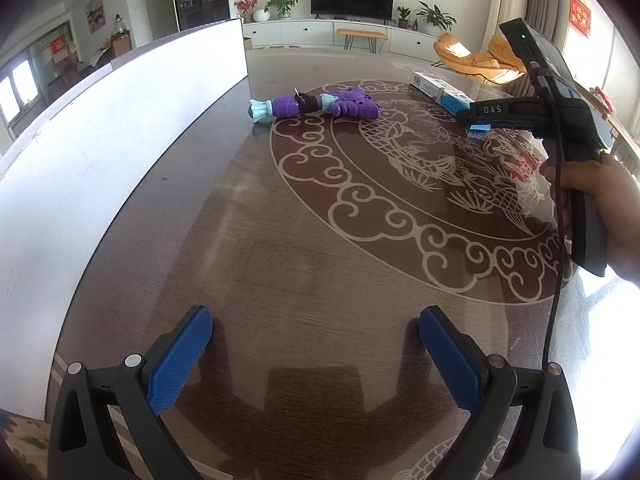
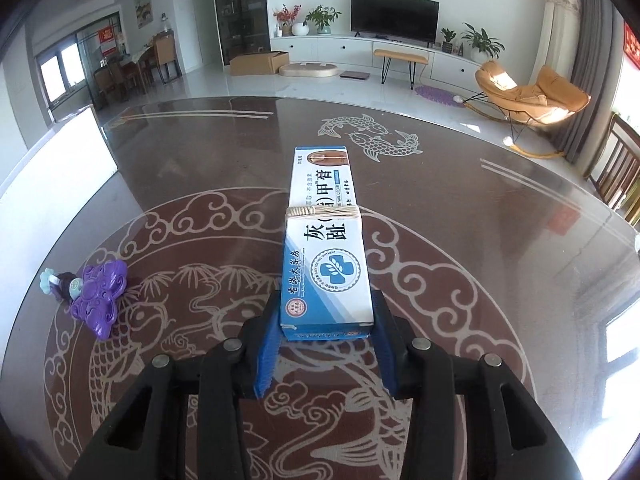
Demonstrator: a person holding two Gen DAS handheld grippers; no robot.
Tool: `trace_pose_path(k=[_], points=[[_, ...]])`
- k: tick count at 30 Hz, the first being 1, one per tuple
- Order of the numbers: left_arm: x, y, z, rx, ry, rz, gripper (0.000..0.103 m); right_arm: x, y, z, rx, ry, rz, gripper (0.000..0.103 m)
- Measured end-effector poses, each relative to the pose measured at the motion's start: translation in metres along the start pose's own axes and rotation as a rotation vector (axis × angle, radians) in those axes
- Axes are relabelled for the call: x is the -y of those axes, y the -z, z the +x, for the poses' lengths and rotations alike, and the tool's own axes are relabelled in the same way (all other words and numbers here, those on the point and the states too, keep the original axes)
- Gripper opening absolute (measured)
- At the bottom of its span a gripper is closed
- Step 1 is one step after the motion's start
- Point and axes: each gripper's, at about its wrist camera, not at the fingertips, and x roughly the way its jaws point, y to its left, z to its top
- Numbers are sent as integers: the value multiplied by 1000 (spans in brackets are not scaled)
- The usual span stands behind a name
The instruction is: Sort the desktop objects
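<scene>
A long blue-and-white ointment box (image 2: 325,240), bound with rubber bands, lies lengthwise on the table, and my right gripper (image 2: 326,314) is shut on its near end, one blue pad against each side. The left wrist view shows the same box (image 1: 438,90) at the far right, with the right gripper (image 1: 476,120) on it and a person's hand (image 1: 592,188) on the handle. A purple and light-blue toy (image 1: 320,104) lies on the table to the left of the box, also seen as the toy (image 2: 98,300) in the right wrist view. My left gripper (image 1: 316,320) hangs open over bare table with nothing between its fingers.
The dark round table (image 1: 280,240) has a glass top with white fish and cloud patterns. An upright white board (image 1: 100,152) stands along its left side, also seen as the board (image 2: 60,168). A wooden chair (image 2: 620,160) stands at the right edge.
</scene>
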Motion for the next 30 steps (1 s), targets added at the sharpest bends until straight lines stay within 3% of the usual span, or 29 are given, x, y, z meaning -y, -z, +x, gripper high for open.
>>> trace_pose_path(k=[6, 13, 16, 21, 23, 27, 30], points=[[0, 0, 0, 0, 0, 0, 103, 1, 86, -68, 0, -47, -63, 42], [0, 0, 0, 0, 0, 0, 103, 14, 189, -153, 0, -30, -56, 42], [0, 0, 0, 1, -4, -1, 103, 17, 208, -170, 0, -22, -47, 42], [0, 0, 0, 2, 11, 21, 103, 20, 207, -171, 0, -16, -50, 42], [1, -7, 6, 1, 66, 107, 103, 20, 207, -171, 0, -16, -50, 42], [0, -40, 27, -49, 257, 405, 103, 20, 206, -172, 0, -18, -49, 42], [-5, -74, 46, -94, 220, 471, 103, 20, 206, -172, 0, -18, -48, 42]])
